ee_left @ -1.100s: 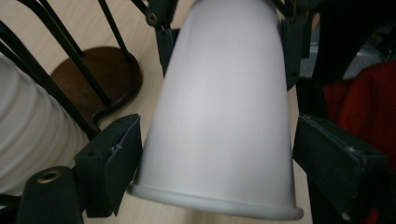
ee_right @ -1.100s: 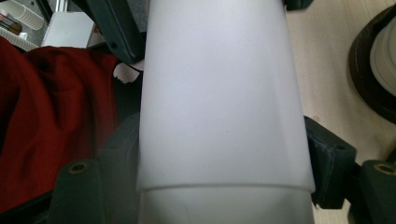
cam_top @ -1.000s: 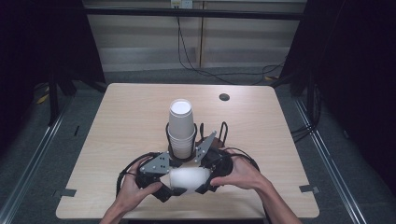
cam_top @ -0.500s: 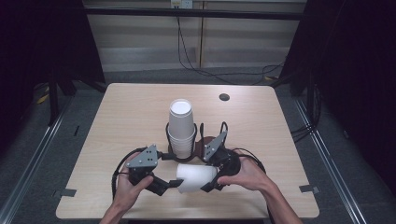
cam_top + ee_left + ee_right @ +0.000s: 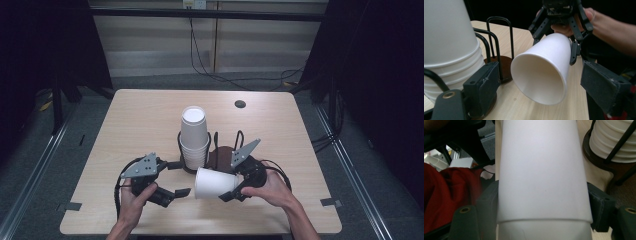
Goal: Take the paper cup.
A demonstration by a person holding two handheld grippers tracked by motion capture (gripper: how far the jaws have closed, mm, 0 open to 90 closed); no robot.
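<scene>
Single cup (image 5: 214, 183) held on its side just above the near edge of the worktop (image 5: 130, 125), mouth toward the left tool (image 5: 167, 195), base end clamped in the right tool (image 5: 236, 186). Right tool's jaws pressed against opposite sides of the cup wall, close to the base. Left tool's jaws spread apart and empty, just beside the cup's rim.

Likely thin paper or foam: very light, easily crushed or ovalled under a hard squeeze, smooth enough to slip along its taper. Best taken near the base, where the bottom disc stiffens the wall, or at the rolled rim; gentle pressure only across the middle.

Stack (image 5: 193, 135) of nested cups standing upright in a black wire holder (image 5: 216, 147) on a dark round base, just behind the held cup.

High view: gives the whole layout, both hands, the stack's height, a small dark disc (image 5: 240, 104) at the far side of the worktop. Left gripper view: looks into the cup's open mouth, apparently empty, and shows the right tool's linkage closing on its far end. Right gripper view: cup wall close up between both pads, something red lower left, too blurred to identify.
</scene>
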